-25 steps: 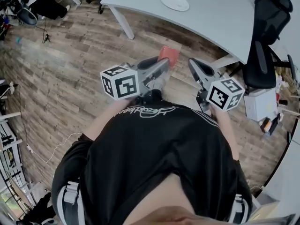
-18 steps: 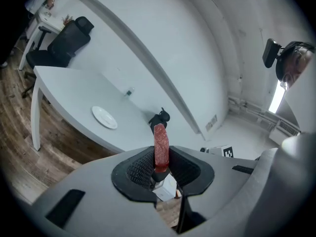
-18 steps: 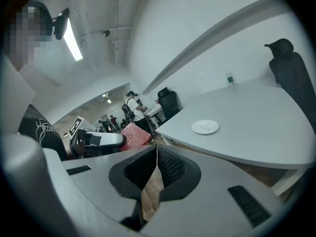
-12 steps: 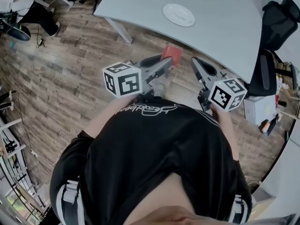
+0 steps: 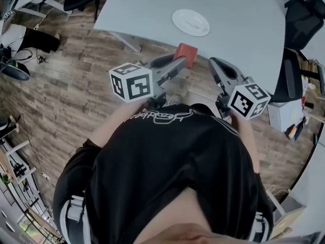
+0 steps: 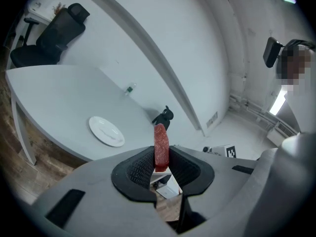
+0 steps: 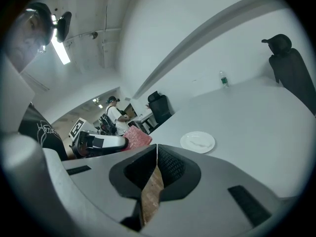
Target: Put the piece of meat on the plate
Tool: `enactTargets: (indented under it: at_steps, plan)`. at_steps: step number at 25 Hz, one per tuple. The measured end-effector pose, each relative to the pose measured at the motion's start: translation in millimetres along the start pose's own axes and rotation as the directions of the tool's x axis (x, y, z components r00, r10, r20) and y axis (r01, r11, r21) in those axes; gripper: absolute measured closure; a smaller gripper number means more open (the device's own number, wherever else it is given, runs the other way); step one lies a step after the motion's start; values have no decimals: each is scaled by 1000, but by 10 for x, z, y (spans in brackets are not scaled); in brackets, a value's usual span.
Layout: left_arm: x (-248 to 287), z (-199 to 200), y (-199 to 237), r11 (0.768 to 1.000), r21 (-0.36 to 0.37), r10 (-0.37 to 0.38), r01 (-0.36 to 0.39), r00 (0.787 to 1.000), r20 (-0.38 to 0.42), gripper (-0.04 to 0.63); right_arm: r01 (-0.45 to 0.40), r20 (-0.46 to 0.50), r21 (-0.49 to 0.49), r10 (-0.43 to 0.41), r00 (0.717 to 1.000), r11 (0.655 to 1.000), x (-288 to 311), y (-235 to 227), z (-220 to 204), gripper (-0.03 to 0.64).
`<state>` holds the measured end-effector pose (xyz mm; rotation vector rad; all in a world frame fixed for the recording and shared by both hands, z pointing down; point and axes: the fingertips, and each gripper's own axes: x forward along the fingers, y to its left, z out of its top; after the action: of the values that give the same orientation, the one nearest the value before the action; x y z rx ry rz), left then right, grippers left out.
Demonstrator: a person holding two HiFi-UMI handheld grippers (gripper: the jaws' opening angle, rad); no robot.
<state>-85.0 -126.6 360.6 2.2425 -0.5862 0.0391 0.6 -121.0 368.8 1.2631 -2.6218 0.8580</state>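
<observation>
A red slab of meat (image 5: 185, 53) stands on edge between the jaws of my left gripper (image 5: 179, 64), which is shut on it; in the left gripper view the meat (image 6: 161, 146) sticks up from the pads. A white plate (image 5: 190, 22) lies on the pale grey table (image 5: 244, 14), ahead of both grippers; the plate (image 6: 106, 131) appears left of the meat, and the right gripper view has the plate (image 7: 197, 142) a little right of the jaws. My right gripper (image 5: 213, 65) is shut with nothing in it, beside the left one, near the table's edge. The right gripper view also catches the meat (image 7: 137, 136).
Black office chairs (image 5: 297, 29) stand at the table's right side. A white box (image 5: 282, 115) sits on the wooden floor (image 5: 66, 85) at right. A table leg (image 5: 123, 41) drops at the near left corner. A small bottle (image 7: 223, 79) stands far back on the table.
Both grippers, the left one still holding the meat, have come closer to the table; the plate now lies nearer in front of them.
</observation>
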Motion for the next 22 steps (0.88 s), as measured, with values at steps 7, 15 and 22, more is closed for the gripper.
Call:
enactTargets:
  at_steps: [7, 15, 22]
  plan:
    - [200, 2, -16, 1000, 11, -9, 9, 1000, -18, 506, 8, 17, -2, -8, 1000, 1000, -52, -157, 54, 604]
    - [492, 221, 163, 999, -2, 32, -32, 999, -18, 506, -32, 15, 12, 32, 999, 999, 135, -508, 286, 604]
    - [823, 424, 400, 996, -56, 63, -64, 998, -21, 506, -56, -23, 33, 56, 998, 998, 393, -866, 448, 604]
